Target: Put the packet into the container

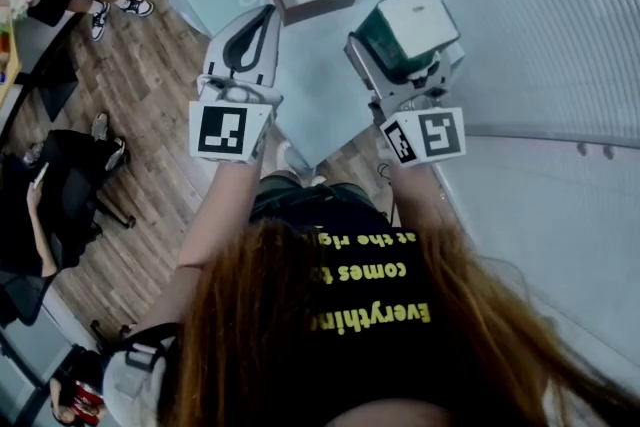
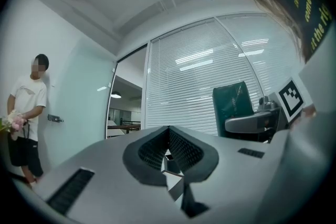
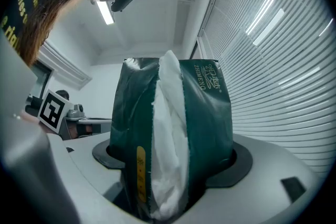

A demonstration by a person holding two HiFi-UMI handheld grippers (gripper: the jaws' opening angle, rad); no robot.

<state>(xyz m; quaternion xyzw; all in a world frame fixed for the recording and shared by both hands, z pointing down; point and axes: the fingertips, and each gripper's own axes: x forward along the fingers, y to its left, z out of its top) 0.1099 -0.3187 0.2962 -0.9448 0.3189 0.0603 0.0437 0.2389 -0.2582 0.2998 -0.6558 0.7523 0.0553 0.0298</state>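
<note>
Right gripper (image 3: 170, 176) clamps one packet (image 3: 207, 123); left gripper (image 2: 169, 155) closed, empty; one container (image 1: 320, 5).

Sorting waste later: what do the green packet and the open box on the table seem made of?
The packet looks like glossy green plastic film, shiny and creased, with soft white tissue at its opening. The open box seems matte cardboard, dark outside, pale inside, though too small to be sure.
</note>
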